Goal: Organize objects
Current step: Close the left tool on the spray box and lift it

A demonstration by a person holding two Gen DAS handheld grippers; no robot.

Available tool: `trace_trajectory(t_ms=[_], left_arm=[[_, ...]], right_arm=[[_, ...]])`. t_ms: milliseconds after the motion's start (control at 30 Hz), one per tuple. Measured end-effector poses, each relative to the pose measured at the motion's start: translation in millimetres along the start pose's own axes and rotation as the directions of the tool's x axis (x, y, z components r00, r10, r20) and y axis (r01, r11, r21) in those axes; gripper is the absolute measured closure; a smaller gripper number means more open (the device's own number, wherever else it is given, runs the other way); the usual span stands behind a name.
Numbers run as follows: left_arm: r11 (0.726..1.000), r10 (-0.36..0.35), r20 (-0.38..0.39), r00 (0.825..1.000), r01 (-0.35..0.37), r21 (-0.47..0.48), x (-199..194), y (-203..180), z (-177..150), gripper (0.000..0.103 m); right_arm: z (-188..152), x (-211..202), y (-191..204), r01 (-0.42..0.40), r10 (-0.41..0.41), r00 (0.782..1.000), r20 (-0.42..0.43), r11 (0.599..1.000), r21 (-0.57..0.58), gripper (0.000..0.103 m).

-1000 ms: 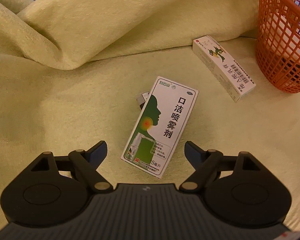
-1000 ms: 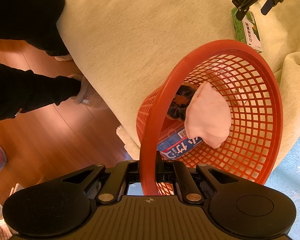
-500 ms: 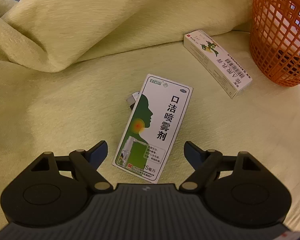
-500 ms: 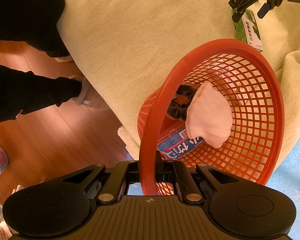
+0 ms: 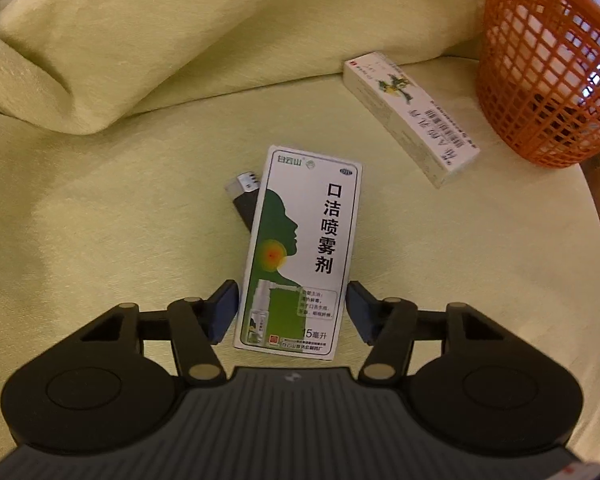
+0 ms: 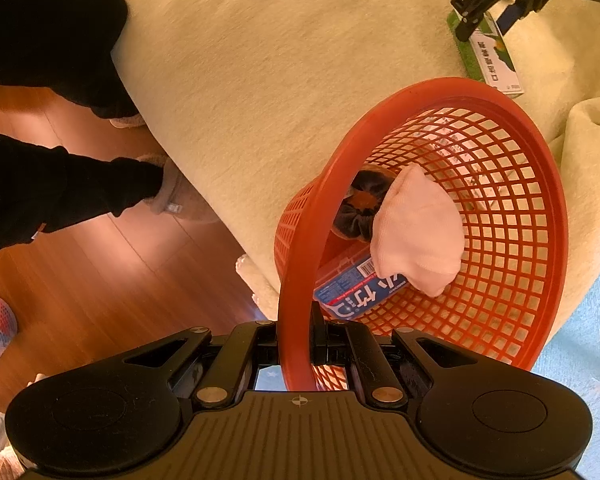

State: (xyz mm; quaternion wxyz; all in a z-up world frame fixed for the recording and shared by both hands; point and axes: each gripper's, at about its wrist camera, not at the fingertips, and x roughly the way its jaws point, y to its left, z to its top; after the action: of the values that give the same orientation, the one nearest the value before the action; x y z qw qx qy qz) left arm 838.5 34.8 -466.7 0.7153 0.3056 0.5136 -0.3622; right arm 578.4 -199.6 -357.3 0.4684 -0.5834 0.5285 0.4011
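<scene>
Fingers (image 5: pixel 224 312) of the left gripper (image 5: pixel 292 312) are spread apart, one on each side of the lower end of the green-and-white spray box (image 5: pixel 300 248), with a narrow gap at each side. That box lies flat on the pale yellow blanket (image 5: pixel 100 220), at the 12 o'clock position from the gripper. A lighter (image 5: pixel 244 196) lies partly under the box's left edge, at 11 o'clock. A white carton (image 5: pixel 410 114) lies at 1 o'clock, near the orange basket (image 5: pixel 540 80). The right gripper (image 6: pixel 298 344) is clenched on the basket rim (image 6: pixel 296 280). Inside the basket are a pink cloth (image 6: pixel 418 232), a dark scrunchie (image 6: pixel 360 204) and a blue packet (image 6: pixel 360 292).
</scene>
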Motion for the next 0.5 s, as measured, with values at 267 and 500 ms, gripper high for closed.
trace_trajectory(t_ms=[267,500], left_arm=[[1.0,0.018,0.004,1.0,-0.018,-0.007,3,-5,1,0.048],[0.999,0.042,0.007,0.999,-0.042,-0.001,4,-13,0,0.049]], right_arm=[[0,0,-1,0.0,0.0,1.0,0.004,1.0,0.003,0.101],[-1,2,-1,0.002,-0.002,1.0,0.006,1.0,0.01,0.101]])
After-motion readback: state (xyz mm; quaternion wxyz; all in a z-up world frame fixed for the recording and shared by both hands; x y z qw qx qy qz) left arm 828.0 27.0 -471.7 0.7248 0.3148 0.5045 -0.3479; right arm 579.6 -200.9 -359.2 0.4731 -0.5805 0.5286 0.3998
